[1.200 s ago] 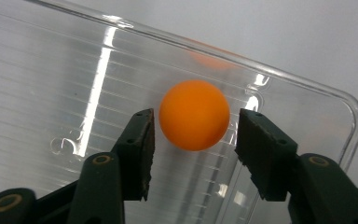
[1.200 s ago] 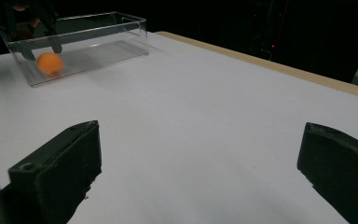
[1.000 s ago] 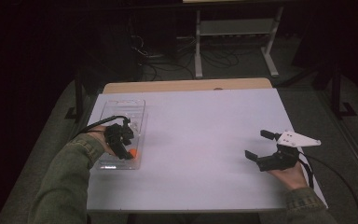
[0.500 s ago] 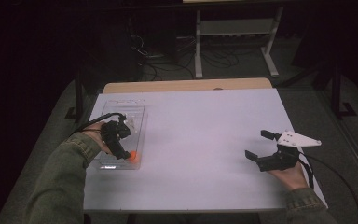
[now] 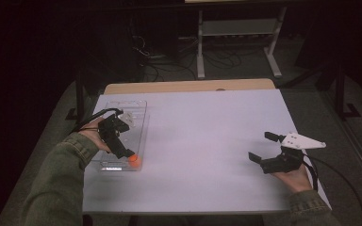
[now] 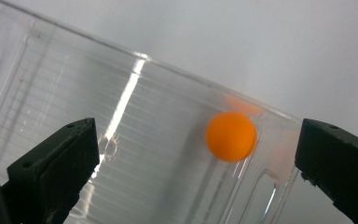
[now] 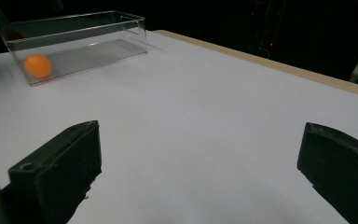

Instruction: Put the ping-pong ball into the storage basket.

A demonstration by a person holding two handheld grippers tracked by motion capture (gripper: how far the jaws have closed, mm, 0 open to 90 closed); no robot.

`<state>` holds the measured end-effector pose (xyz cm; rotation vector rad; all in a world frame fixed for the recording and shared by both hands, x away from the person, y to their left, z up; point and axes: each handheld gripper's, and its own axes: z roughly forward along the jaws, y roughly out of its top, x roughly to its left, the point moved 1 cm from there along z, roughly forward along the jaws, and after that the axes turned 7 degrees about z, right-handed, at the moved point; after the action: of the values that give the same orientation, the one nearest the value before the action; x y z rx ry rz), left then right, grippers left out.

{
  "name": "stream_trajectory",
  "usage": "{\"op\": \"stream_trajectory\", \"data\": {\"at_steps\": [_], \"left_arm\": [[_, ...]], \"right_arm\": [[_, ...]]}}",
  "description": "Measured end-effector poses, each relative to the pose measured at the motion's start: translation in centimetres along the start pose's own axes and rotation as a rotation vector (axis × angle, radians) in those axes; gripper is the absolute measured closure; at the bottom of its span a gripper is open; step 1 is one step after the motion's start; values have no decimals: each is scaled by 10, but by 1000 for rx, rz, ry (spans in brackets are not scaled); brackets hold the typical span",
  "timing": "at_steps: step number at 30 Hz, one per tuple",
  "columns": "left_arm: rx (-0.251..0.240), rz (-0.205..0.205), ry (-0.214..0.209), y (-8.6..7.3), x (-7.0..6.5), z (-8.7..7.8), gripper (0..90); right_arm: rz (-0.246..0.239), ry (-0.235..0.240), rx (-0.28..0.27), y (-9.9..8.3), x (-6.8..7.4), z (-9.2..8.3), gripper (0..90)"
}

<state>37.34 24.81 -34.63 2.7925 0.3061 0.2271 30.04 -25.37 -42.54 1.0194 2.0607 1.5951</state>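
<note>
An orange ball (image 6: 231,136) sits inside a clear plastic box (image 5: 136,109) on the left side of the white tabletop (image 5: 202,132), in the box's near corner. The left claw (image 5: 125,151) hangs over the box with its jaws wide apart, and the ball is between them but lower down. The right claw (image 5: 263,149) is far away on the right, open too, holding nothing

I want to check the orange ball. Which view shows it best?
The left gripper view: the ball sits large and sharp between open jaws. The right gripper view shows it small in the clear box; the high view, partly behind the left gripper.
</note>
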Motion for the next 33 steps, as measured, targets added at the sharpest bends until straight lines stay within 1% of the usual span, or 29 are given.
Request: {"op": "stream_trajectory", "data": {"at_steps": [3, 4, 6, 8, 17, 23, 28, 30, 33], "left_arm": [[-24, 4, 6, 2, -3, -4, 0], [-25, 11, 7, 2, -3, -5, 0], [-21, 12, 12, 2, -5, -7, 0], [-31, 12, 10, 1, -6, -9, 0], [-66, 31, 30, -3, -15, -19, 0], [-86, 32, 43, -6, -18, -22, 0], [-128, 21, 55, -11, -22, -25, 0], [-130, 19, 59, -12, -23, -26, 0], [-155, 7, 72, -17, -26, -28, 0]], "right_arm": [[-1, -2, -2, 0, 0, -1, 0], [0, -2, -3, 0, 0, -1, 0], [1, -4, -2, 0, 0, -1, 0], [1, -3, -2, 0, 0, -1, 0], [2, -3, -7, 0, 1, -2, 0], [1, -3, -6, 0, 1, -2, 0], [2, -4, -9, 0, 1, -2, 0], [3, -4, -8, 0, 1, -2, 0], [1, -4, -8, 0, 1, -2, 0]]}}
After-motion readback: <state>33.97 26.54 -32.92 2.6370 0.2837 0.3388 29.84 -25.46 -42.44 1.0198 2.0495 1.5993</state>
